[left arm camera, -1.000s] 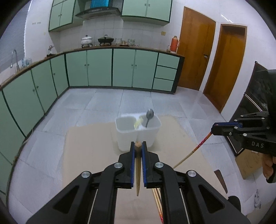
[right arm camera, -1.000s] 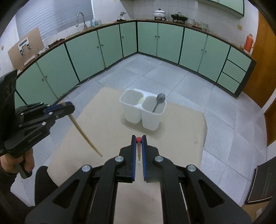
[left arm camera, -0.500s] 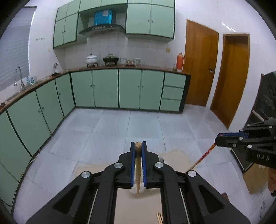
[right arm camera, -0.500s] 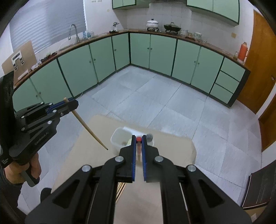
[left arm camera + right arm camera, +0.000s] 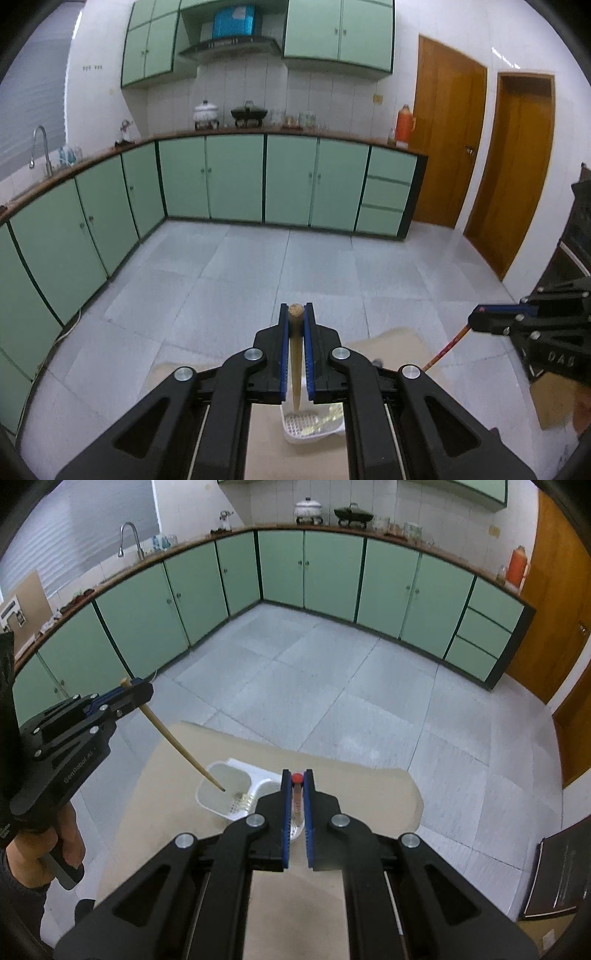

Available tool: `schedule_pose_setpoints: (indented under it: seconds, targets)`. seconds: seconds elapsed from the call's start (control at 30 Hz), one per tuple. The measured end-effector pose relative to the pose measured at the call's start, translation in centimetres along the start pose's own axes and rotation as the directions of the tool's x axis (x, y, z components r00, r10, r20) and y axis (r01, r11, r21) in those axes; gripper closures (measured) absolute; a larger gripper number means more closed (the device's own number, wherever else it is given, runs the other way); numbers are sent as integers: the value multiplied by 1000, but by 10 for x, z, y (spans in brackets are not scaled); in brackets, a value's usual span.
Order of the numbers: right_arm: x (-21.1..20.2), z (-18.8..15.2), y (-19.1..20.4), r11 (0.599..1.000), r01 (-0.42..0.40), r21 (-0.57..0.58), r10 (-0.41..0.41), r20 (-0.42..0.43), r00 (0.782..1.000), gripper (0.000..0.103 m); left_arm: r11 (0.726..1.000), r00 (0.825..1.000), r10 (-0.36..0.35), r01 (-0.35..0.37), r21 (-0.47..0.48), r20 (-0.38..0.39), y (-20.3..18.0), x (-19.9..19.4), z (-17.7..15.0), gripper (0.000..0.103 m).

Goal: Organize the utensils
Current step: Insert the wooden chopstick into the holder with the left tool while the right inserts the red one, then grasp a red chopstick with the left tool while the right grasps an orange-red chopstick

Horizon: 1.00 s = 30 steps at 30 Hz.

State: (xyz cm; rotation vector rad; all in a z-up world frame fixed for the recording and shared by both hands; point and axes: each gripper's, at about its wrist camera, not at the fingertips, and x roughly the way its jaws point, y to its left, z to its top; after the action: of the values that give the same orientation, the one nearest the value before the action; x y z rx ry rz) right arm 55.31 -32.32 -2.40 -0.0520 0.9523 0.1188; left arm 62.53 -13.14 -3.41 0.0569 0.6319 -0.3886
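My left gripper (image 5: 295, 308) is shut on a plain wooden chopstick (image 5: 295, 354). The stick hangs point down over the white two-compartment holder (image 5: 295, 430). In the right wrist view that chopstick (image 5: 177, 744) slants down from the left gripper (image 5: 137, 693), and its tip is above the holder's left compartment (image 5: 218, 788). My right gripper (image 5: 296, 775) is shut on a red-topped chopstick (image 5: 296, 801) that hangs over the right compartment. The right gripper (image 5: 480, 319) and its chopstick (image 5: 448, 347) also show at the right of the left wrist view. Something yellowish (image 5: 242, 797) lies inside the holder.
The holder stands on a beige mat (image 5: 354, 786) with grey floor tiles (image 5: 332, 686) beyond. Green cabinets (image 5: 236, 177) run along the back and left walls, and wooden doors (image 5: 447, 147) are on the right. A person's hand (image 5: 70, 845) grips the left tool's handle.
Both grippers have travelled forward with their chopsticks. The holder has slid from mid-view to beneath the fingers, and both sticks now hang above it.
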Motion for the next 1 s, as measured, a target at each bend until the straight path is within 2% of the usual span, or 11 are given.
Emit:
schedule_pose_setpoints:
  seconds: [0.17,0.3,0.4,0.47,0.6,0.7,0.77,0.83,1.0]
  targets:
    - [16,-9,-5,1000,-18,12,18,-5,1000,94,1000,999,-8,7,-26,-36,10,16,-20,96]
    - [14,-18,-6,1000,-17,4,17,8,1000,94,1000,999,7,-8,-16,-47,16,12,-31,93]
    - [5,-26,-4,1000,-20,6,20,27,999,91,1000,999,15,-16,-6,-38,19,-1,-33,83]
    - [-4,-31,-4,1000,-19,11,18,44,999,88,1000,999,19,-19,-1,-27,19,-15,-35,82]
    - [-29,-61,-4,998,-52,35,48,104,993,83,1000,1000,26,-26,1,2,29,-50,-46,73]
    - [-45,-104,0,995,-84,47,76,157,985,78,999,999,39,-39,-10,13,36,-78,-73,66]
    - [-48,-144,8,994,-97,48,87,177,980,75,999,999,52,-52,-16,16,40,-96,-104,64]
    - [-43,-202,25,996,-81,28,74,192,979,75,998,998,69,-69,-17,15,41,-109,-136,58]
    - [-9,-340,75,996,-90,20,86,142,986,74,993,995,101,-102,-59,-21,44,-137,-235,56]
